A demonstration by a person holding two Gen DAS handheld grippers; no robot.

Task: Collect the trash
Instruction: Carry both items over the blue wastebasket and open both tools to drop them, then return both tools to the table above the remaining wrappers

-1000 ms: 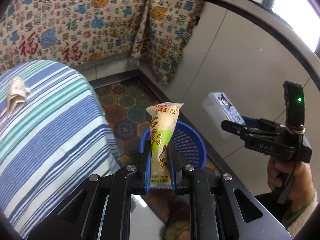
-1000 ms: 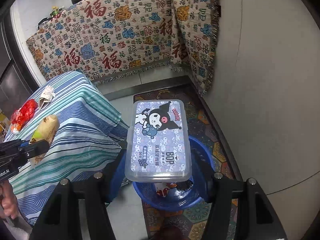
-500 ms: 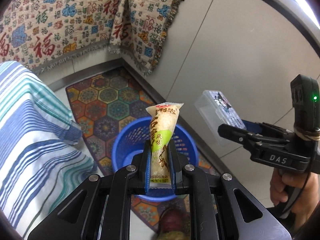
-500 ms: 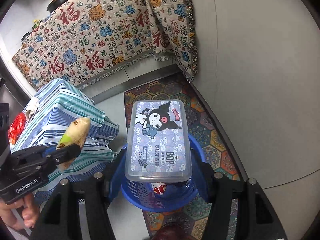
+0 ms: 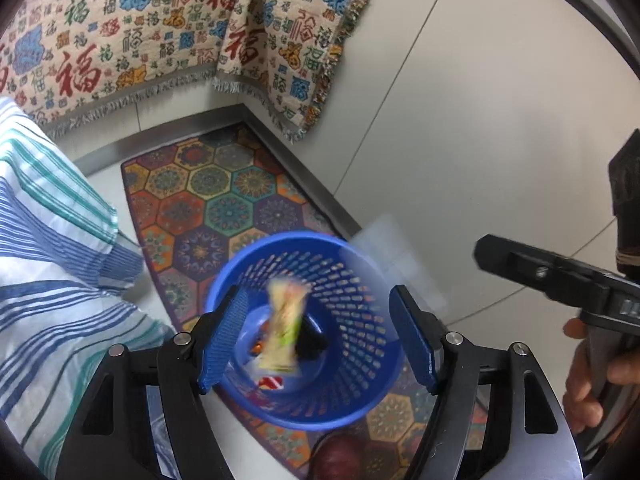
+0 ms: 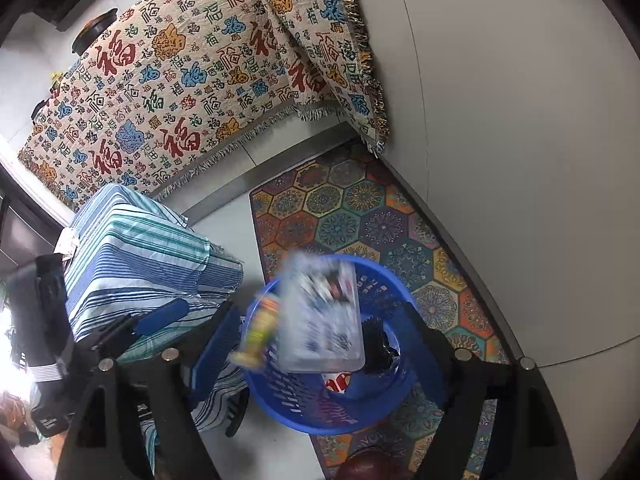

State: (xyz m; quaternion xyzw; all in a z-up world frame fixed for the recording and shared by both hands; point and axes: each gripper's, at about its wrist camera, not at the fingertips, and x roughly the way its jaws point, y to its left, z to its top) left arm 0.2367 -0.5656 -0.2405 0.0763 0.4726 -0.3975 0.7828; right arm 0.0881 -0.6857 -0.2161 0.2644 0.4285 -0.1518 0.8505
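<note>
A blue mesh basket [image 5: 280,240] stands on the floor mat below both grippers. My left gripper [image 5: 318,336] hangs over it, its jaws opening, and the yellow-green snack packet [image 5: 284,332] is a blur dropping free between the pads into the basket. In the right wrist view my right gripper [image 6: 320,344] is also opening, and the clear cartoon-printed plastic box [image 6: 324,316] is loose and blurred, tipping over the basket rim [image 6: 400,292] beside the packet [image 6: 260,328]. The box [image 5: 396,256] shows as a pale smear in the left wrist view.
A red wrapper [image 5: 270,382] and a dark item [image 5: 310,340] lie in the basket. A striped-cloth table [image 6: 140,248] stands left, a hexagon-patterned mat [image 5: 208,200] under the basket, white cabinet fronts [image 5: 500,120] right, and a fringed patterned cloth [image 5: 160,40] behind.
Both hands sank closer over the basket. Both grippers went from shut to open: the packet left the left one, the box left the right one, and both are falling.
</note>
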